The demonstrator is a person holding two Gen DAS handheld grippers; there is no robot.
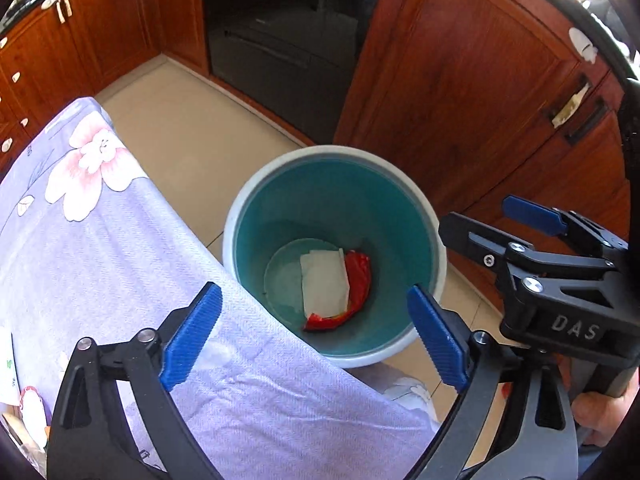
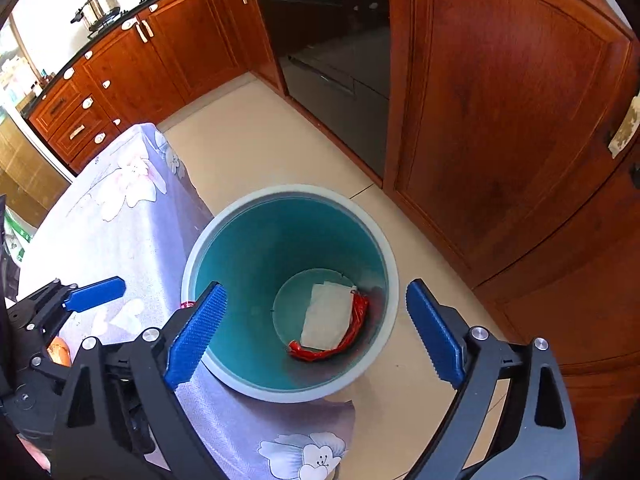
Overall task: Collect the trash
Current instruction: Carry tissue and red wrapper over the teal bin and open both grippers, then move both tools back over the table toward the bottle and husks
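Note:
A teal trash bin (image 1: 400,216) with a pale rim stands on the floor beside the table; it also shows in the right wrist view (image 2: 248,248). At its bottom lie a white paper (image 1: 324,280) (image 2: 330,316) and a red wrapper (image 1: 358,280) (image 2: 356,320). My left gripper (image 1: 316,332) is open and empty above the bin's near rim. My right gripper (image 2: 316,328) is open and empty above the bin. The right gripper shows at the right of the left wrist view (image 1: 516,224), and one finger of the left gripper (image 2: 96,294) shows in the right wrist view.
A table with a lilac floral cloth (image 1: 100,248) (image 2: 108,216) lies to the left of the bin. Wooden cabinets (image 1: 480,92) (image 2: 500,120) and a dark oven (image 1: 280,40) stand behind. Beige floor tiles (image 2: 280,140) surround the bin. Small items (image 1: 8,360) sit at the table's left edge.

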